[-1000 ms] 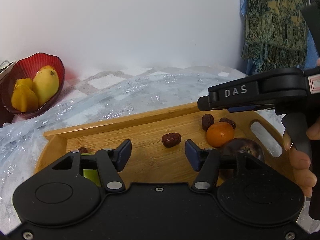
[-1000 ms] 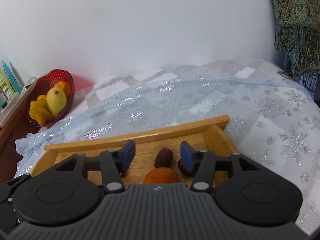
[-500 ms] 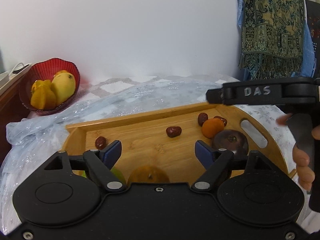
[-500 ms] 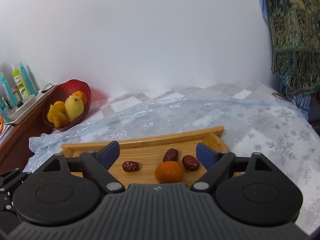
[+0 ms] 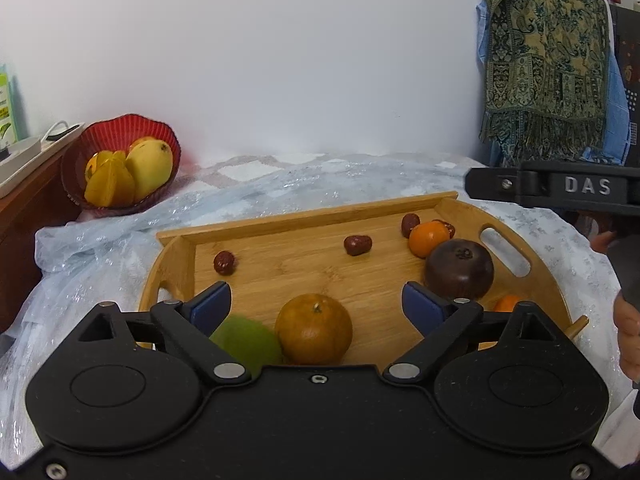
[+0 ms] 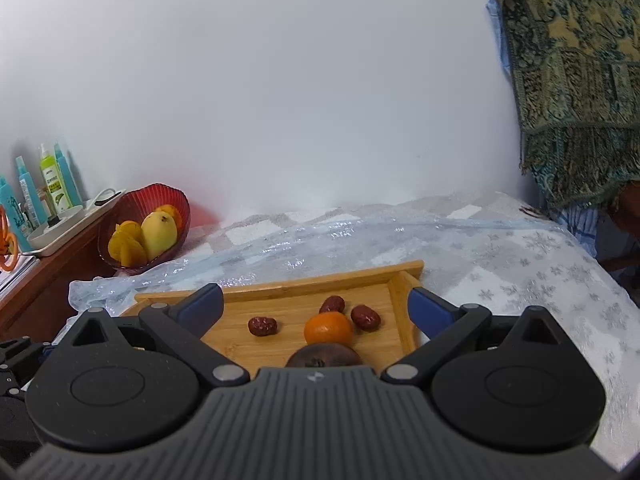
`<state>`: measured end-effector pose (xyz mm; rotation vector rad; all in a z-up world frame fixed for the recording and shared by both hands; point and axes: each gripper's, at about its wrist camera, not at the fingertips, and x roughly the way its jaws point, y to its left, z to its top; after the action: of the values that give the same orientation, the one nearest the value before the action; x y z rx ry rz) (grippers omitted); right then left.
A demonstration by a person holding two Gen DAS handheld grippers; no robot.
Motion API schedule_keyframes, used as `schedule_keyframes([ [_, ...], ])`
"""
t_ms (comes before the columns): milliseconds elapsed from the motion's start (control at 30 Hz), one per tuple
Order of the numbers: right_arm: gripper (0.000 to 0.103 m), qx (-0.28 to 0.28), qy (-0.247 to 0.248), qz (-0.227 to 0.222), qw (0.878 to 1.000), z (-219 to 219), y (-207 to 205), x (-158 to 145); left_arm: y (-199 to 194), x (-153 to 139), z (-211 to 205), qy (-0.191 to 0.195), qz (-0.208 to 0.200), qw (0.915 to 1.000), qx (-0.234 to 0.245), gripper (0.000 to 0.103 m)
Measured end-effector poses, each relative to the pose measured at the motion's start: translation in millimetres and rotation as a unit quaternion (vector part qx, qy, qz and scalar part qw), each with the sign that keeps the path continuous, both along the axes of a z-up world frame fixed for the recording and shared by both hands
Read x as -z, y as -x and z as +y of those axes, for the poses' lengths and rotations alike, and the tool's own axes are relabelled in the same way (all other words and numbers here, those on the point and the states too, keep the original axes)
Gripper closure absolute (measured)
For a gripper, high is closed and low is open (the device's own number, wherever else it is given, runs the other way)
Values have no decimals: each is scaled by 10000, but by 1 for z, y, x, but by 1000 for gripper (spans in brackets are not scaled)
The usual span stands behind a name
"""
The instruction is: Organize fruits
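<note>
Fruits lie loose on the wooden tray, which sits on a glittery sheet over a surface we take for a bed rather than a bench. Nearest our left hand-held gripper are a large orange and, touching it on the left, a green fruit; neither is between the pads, whose jaws are opening with nothing in them. A dark round fruit sits toward the tray's right handle, with a small orange just behind it and red dates scattered well apart across the tray floor. Our right hand-held gripper likewise hangs over the tray's right end, jaws opening and empty, the small orange and two dates framed between its pads but lying below, untouched. We judge both grippers are spread this wide so that either can straddle a round fruit. The red bowl by the wall, already holding a mango and a starfruit, seems the likely place for sorted fruit, though we cannot be sure. The dates would call for a much narrower pinch, and round fruit may roll if nudged.
</note>
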<state>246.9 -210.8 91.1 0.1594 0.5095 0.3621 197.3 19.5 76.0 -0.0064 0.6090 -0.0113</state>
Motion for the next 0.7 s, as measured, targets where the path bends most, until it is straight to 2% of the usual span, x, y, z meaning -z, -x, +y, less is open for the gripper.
schedule_keyframes([
  [267, 0, 82, 105, -180, 9997, -1, 20, 5, 12, 2, 8, 84, 3, 9999, -135, 9],
  [333, 0, 61, 59, -204, 9998, -2, 24, 6, 15, 3, 9, 97, 1, 9998, -162, 5],
  [700, 0, 179, 194, -431, 9987, 0, 47, 10, 29, 7, 15, 195, -27, 9994, -267, 4],
])
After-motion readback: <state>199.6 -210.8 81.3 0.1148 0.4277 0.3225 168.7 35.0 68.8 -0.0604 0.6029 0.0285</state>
